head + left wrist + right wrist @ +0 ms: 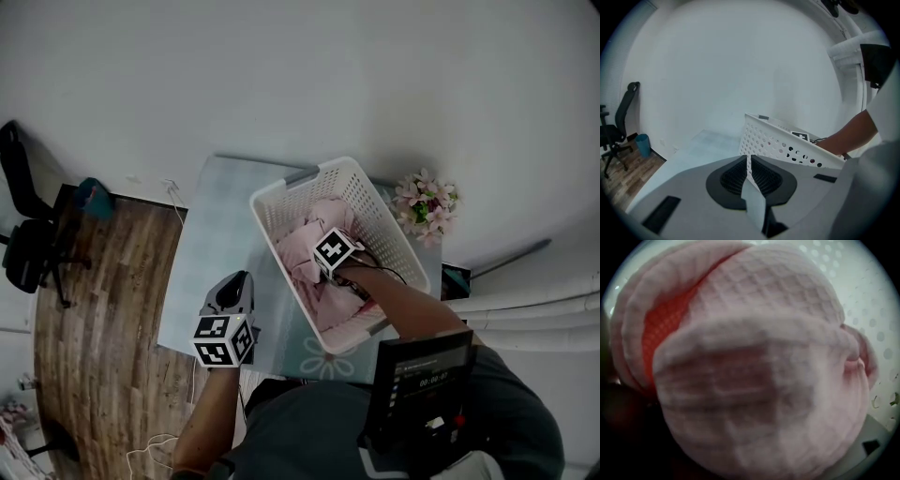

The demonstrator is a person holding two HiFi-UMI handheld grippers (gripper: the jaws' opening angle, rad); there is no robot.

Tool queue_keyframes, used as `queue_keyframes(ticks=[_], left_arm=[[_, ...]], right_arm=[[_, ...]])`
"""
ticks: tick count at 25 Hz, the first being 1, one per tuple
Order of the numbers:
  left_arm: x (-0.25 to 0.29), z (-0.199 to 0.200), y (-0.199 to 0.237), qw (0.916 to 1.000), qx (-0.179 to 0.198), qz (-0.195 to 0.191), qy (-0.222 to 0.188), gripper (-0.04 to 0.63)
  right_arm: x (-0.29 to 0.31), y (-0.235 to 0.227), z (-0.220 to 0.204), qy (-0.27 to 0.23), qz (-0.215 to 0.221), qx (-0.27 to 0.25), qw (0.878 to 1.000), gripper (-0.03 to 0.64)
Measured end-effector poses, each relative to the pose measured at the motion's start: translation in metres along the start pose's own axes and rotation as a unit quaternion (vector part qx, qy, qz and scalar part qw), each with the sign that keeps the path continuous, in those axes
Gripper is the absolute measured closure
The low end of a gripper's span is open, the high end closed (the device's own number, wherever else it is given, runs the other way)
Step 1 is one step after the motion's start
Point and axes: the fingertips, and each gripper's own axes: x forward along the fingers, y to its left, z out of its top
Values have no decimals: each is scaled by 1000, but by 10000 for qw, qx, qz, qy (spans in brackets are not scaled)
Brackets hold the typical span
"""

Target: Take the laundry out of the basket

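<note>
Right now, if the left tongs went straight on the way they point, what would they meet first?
Probably the white perforated plastic laundry basket: its near corner stands straight ahead of the left tongs, whose jaws are together. Depth is hard to judge here.

- Wall (309, 75): plain white, beyond both the left gripper (236, 284) and the right gripper (326, 246).
- Table (220, 216): pale blue-grey top with a faint check pattern, directly under both grippers; its far edge meets the wall.
- Floor (103, 300): brown wood planks, to the left of the left gripper.
- Office chair (28, 234): black, on castors, well to the left of the left gripper, close to the wall.
- Bin (94, 197): teal, between the office chair and the table.
- Cable (176, 199): white, on the floor just beside the table's left edge.
- Flowers (427, 208): pink with green leaves, right of the right gripper.
- Pipes (534, 305): white, running along the far right.
- Light: even and soft.
</note>
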Motion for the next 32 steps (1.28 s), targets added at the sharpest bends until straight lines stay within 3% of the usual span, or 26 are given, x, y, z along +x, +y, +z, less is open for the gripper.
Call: queue_keyframes(ticks=[3, 7, 14, 19, 24, 32], left_arm=[[0, -5, -5, 9998, -43, -210, 52, 581], [-3, -8, -9, 9993, -30, -365, 65, 581], [-17, 4, -6, 9993, 8, -378, -85, 581], [-27, 31, -15, 9985, 170, -407, -331, 581], [-42, 62, -31, 9965, 347, -391, -648, 581], [-72, 108, -63, 9915, 441, -369, -1169, 583]], right_arm=[[-1, 0, 5, -147, -70, -42, 9999, 102], [-6, 11, 16, -434, -42, -112, 9990, 272], [-14, 15, 22, -834, 259, 265, 9958, 354], [-44, 17, 38, -1421, 477, 496, 9875, 380], [-92, 22, 55, -2240, 674, 634, 9702, 385], [-212, 16, 60, -3840, 538, 857, 9178, 383]])
